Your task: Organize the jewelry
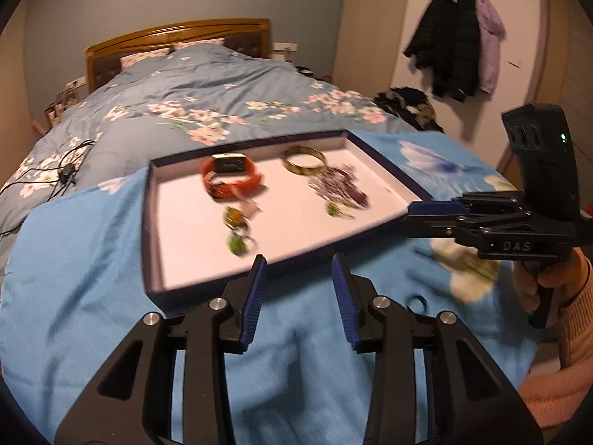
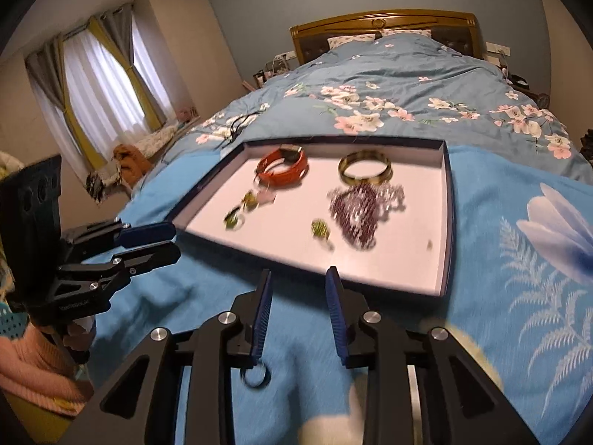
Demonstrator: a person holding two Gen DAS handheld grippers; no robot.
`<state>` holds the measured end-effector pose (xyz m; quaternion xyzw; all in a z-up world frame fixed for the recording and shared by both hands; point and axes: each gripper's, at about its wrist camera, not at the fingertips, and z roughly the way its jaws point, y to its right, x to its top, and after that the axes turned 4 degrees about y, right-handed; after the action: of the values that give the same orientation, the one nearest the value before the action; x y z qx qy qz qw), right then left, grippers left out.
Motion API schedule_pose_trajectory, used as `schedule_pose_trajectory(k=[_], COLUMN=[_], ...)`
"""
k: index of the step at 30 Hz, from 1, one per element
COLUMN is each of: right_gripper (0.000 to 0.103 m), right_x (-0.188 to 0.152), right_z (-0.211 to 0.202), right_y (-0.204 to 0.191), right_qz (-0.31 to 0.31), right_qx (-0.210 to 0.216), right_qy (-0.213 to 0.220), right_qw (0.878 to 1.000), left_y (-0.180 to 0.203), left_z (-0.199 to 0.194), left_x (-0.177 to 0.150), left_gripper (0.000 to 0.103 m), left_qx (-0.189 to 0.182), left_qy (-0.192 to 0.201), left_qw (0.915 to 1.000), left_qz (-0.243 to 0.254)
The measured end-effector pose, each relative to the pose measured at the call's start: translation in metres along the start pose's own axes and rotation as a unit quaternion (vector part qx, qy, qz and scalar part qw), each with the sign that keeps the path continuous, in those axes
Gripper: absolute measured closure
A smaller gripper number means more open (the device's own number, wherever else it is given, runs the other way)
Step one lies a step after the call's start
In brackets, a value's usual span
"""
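A shallow white tray with a dark blue rim (image 1: 185,259) (image 2: 446,222) lies on a blue blanket. In it are an orange watch (image 1: 231,178) (image 2: 283,168), a gold bangle (image 1: 304,160) (image 2: 365,168), a purple bead necklace (image 1: 343,185) (image 2: 359,207) and small green earrings (image 1: 237,230) (image 2: 237,215). A dark ring (image 1: 415,302) (image 2: 255,374) lies on the blanket outside the tray. My left gripper (image 1: 298,270) is open and empty just before the tray's near edge. My right gripper (image 2: 298,285) is open and empty above the ring; in the left wrist view it (image 1: 433,215) is edge-on.
The blue blanket (image 1: 92,259) covers the foot of a bed with a floral duvet (image 1: 185,92). A black cable (image 1: 66,174) lies on the duvet at left. Coats (image 1: 456,40) hang on the wall at right. A window with curtains (image 2: 96,92) is at the left.
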<state>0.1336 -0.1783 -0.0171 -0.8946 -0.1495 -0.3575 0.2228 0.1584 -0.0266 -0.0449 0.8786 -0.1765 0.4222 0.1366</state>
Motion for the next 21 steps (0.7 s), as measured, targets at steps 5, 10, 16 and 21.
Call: schedule_pose_trajectory(k=[5,10,16,21], right_gripper=[0.076,0.075,0.071,0.071], right_x=[-0.019,-0.034,-0.044,-0.046], right_z=[-0.003,-0.004,-0.002,0.003], right_y=[-0.012,-0.017,-0.023,-0.031], right_qz=[-0.014,-0.016,-0.022,-0.043], right_qx=[0.002,0.005,0.005,-0.003], right_qy=[-0.019,-0.034,-0.046,-0.051], right_qw=[1.0,0.999,0.999,0.998], left_y=[0.018,0.029,0.033,0.037], left_z=[0.001,0.005,0.01,0.013], left_x=[-0.015,-0.023,-0.028,-0.031], left_gripper=[0.066,0.066,0.066,0.066], left_qx=[-0.016,-0.023,-0.028,-0.031], left_qy=[-0.015,-0.026,-0.037,-0.042], left_qw=[0.9997,0.9992,0.9987,0.9982], left_qz=[0.014,0.02,0.022,0.03])
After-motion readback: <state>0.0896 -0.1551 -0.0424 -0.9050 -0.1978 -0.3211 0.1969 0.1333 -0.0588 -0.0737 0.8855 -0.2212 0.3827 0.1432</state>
